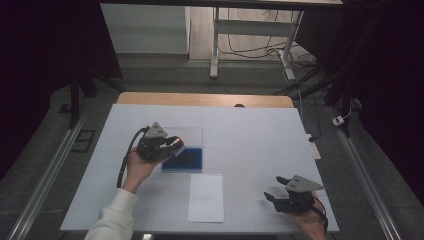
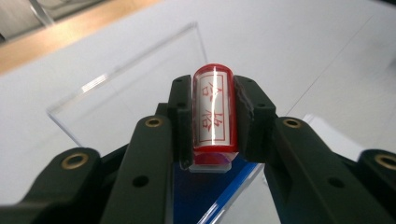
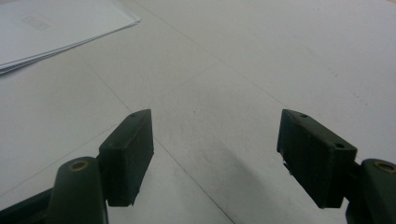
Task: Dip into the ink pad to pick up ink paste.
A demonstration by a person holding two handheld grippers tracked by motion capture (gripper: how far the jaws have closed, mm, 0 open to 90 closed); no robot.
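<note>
Red stamp point(image 2: 214, 112), pinched between the left gripper point(image 2: 212, 123) jaws, could slip sideways and smear ink; right gripper point(image 3: 215, 154) jaws stand spread.

glossy red plastic stamp point(image 2: 215, 112), clear acrylic lid point(image 2: 135, 88), matt table point(image 1: 250, 135).

Bench point(image 1: 250, 130): far half and right-centre open, wide passage there. Blue pad point(image 1: 187, 159) with clear lid point(image 1: 187, 134) standing behind it blocks left-centre. Left gripper point(image 1: 172, 144), clamped on red stamp point(image 2: 214, 109), hangs over pad's left edge. Paper stack point(image 1: 206, 197) lies flat at near-centre, low obstacle. Right gripper point(image 1: 276, 189), jaws apart, occupies near-right corner; bare bench ahead of it.
</note>
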